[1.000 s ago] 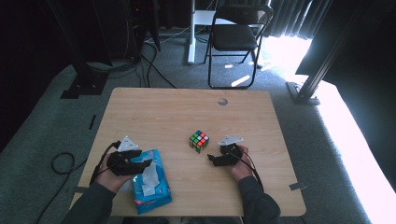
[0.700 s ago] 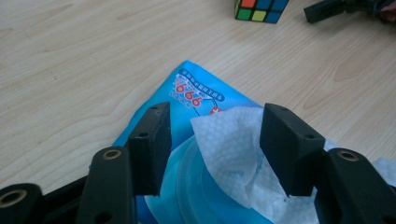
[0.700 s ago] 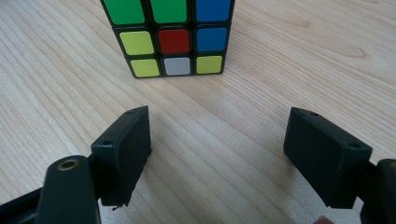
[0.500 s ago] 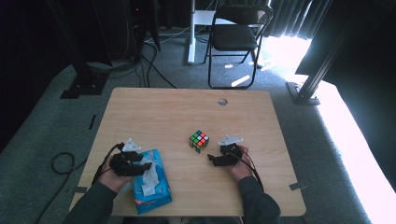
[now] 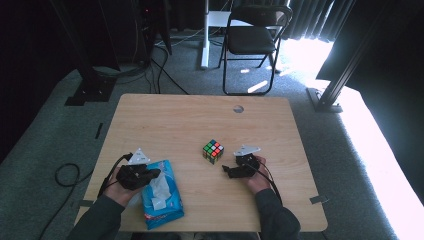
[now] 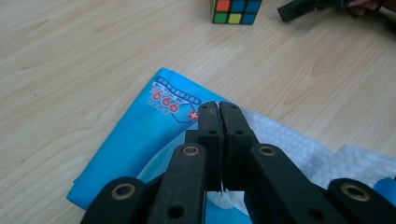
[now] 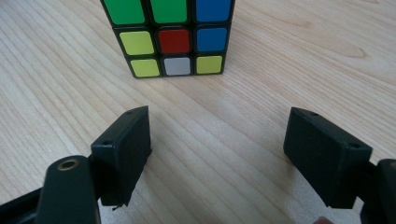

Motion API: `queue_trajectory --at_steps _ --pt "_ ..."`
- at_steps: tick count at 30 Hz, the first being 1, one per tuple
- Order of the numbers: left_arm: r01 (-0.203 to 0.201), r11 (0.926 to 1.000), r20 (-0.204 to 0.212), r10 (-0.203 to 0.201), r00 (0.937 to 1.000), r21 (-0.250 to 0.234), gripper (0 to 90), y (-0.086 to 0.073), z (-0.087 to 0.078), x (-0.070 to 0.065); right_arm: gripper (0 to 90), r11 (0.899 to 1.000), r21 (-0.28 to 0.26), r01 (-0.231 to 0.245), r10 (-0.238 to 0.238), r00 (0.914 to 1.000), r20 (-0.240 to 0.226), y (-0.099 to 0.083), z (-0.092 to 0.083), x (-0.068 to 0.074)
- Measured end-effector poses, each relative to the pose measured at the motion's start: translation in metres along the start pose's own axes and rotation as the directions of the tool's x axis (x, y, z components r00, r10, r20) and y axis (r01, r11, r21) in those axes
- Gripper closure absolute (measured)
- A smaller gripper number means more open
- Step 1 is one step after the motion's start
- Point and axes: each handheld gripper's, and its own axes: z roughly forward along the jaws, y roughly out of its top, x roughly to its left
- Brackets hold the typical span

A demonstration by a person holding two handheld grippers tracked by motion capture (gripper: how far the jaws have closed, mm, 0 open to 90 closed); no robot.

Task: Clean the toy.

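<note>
A blue tissue pack (image 5: 162, 206) (image 6: 135, 140) lies at the table's front left, with a white tissue (image 5: 160, 187) (image 6: 289, 140) sticking out of its opening. My left gripper (image 5: 156, 173) (image 6: 219, 109) hovers just over the pack; its jaws have just been closing and now stand shut, pad against pad. I see no tissue between the tips. A scrambled colour cube (image 5: 213, 151) (image 6: 235, 10) (image 7: 168, 35) rests mid-table. My right gripper (image 5: 225, 170) (image 7: 217, 144) lies low on the wood just right of the cube, open, nothing between its jaws.
The wooden table (image 5: 175, 120) has a small round hole (image 5: 238, 108) near its far edge. Behind the table stand a folding chair (image 5: 252, 40) and black stands, with cables on the floor.
The left gripper's jaws have closed over the tissue pack and the hand has shifted slightly. The right gripper and the cube have not moved.
</note>
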Motion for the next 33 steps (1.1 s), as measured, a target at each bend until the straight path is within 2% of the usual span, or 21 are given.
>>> queue_trajectory --at_steps 7,16,24,29,33 --pt "0.034 0.9981 -0.015 -0.035 0.9993 -0.051 89.3 0.000 -0.006 0.005 22.7 1.000 0.000 0.000 0.000 1.0000 0.000 0.000 0.000 0.000" --pt "0.064 0.9892 -0.033 -0.069 0.9971 -0.132 89.9 0.001 -0.019 0.013 22.7 1.000 -0.001 0.001 -0.001 1.0000 -0.002 0.000 0.000 0.000" --pt "0.092 0.9833 -0.050 -0.101 0.9937 -0.157 89.9 0.001 -0.025 0.028 22.7 1.000 -0.001 0.002 -0.002 1.0000 -0.002 0.000 0.001 -0.001" --pt "0.083 0.9829 -0.058 -0.094 0.9939 -0.164 90.0 0.008 -0.025 0.035 22.7 1.000 -0.001 0.002 -0.002 1.0000 -0.002 0.000 0.001 -0.001" --pt "0.091 0.9805 -0.053 -0.102 0.9934 -0.174 90.0 0.013 -0.024 0.044 22.8 1.000 -0.001 0.002 -0.002 1.0000 -0.002 0.000 0.001 -0.001"
